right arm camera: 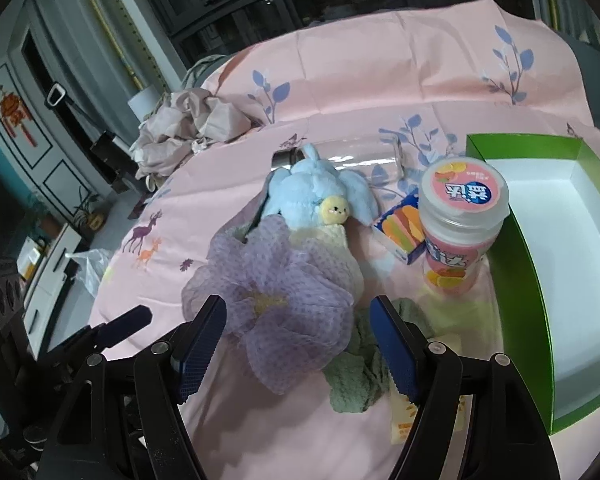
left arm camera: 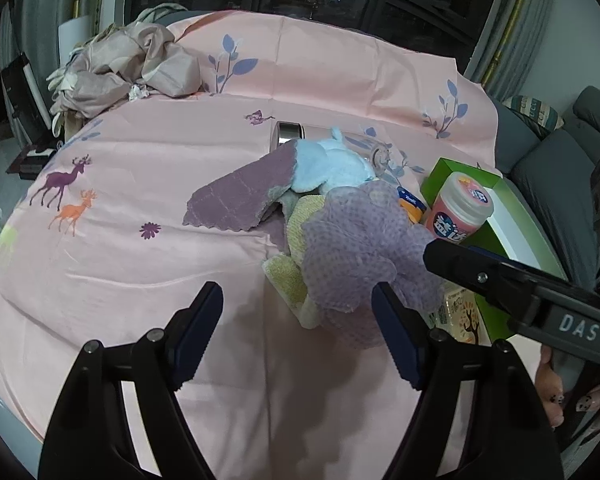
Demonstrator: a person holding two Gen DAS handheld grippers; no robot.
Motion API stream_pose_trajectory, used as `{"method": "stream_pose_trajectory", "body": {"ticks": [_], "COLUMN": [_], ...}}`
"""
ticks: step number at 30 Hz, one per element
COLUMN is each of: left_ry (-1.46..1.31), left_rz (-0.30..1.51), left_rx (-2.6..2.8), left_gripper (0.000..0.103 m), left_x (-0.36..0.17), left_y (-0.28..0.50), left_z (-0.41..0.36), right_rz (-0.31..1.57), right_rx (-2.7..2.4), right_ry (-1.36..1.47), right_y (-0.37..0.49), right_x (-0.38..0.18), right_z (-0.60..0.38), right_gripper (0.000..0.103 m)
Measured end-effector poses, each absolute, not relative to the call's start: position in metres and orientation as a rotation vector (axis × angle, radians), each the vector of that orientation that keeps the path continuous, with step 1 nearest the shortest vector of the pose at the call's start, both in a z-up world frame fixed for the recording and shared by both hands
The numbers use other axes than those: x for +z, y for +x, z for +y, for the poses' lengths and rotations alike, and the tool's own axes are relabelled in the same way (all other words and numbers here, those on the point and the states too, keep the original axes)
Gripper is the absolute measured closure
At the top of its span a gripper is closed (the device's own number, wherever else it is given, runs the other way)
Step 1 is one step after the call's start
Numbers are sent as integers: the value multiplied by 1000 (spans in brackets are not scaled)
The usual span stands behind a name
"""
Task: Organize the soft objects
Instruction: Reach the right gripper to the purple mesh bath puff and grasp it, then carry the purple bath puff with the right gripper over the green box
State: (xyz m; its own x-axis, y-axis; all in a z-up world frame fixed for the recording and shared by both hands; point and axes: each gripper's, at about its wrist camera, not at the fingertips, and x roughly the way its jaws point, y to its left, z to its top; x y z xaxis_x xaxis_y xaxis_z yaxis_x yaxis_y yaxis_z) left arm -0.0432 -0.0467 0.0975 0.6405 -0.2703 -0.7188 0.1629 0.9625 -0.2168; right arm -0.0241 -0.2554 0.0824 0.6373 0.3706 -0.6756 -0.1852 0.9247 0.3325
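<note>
The right gripper (left arm camera: 432,254) said "DAS" on it. The blue bunny (right arm camera: 320,196) lay with its face toward the cameras. Both the right and the left gripper (left arm camera: 298,332) were open, holding nothing.

A pink gum jar (right arm camera: 462,220) stands beside a green box (right arm camera: 516,248), a glass bottle (right arm camera: 356,156) lying behind on the pink sheet (left arm camera: 140,280).
</note>
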Motion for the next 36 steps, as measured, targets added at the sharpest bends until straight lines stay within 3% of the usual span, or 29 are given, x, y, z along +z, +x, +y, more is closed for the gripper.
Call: {"method": "stream_pose_trajectory", "body": {"ticks": [14, 17, 19, 21, 22, 27, 36], "left_ry": [-187, -196, -216, -245, -251, -242, -186], "left_rz": [886, 897, 908, 925, 930, 866, 734], "left_rx": [-295, -314, -341, -378, -387, -427, -549], "left_gripper": [36, 45, 55, 72, 73, 86, 88], "left_x": [85, 81, 77, 74, 74, 94, 148], "left_y": [-29, -25, -23, -22, -22, -30, -52], "left_z": [-61, -65, -67, -69, -69, -75, -115], "right_rz": [886, 900, 917, 928, 931, 885, 670], "right_rx": [359, 383, 378, 381, 400, 421, 376], "right_ry": [311, 336, 344, 353, 374, 391, 423], "right_y": [-2, 3, 5, 7, 7, -3, -48], "right_x": [59, 54, 49, 45, 44, 55, 111], "right_z": [-254, -253, -252, -251, -252, -255, -294], "right_gripper": [28, 48, 59, 78, 83, 86, 86]}}
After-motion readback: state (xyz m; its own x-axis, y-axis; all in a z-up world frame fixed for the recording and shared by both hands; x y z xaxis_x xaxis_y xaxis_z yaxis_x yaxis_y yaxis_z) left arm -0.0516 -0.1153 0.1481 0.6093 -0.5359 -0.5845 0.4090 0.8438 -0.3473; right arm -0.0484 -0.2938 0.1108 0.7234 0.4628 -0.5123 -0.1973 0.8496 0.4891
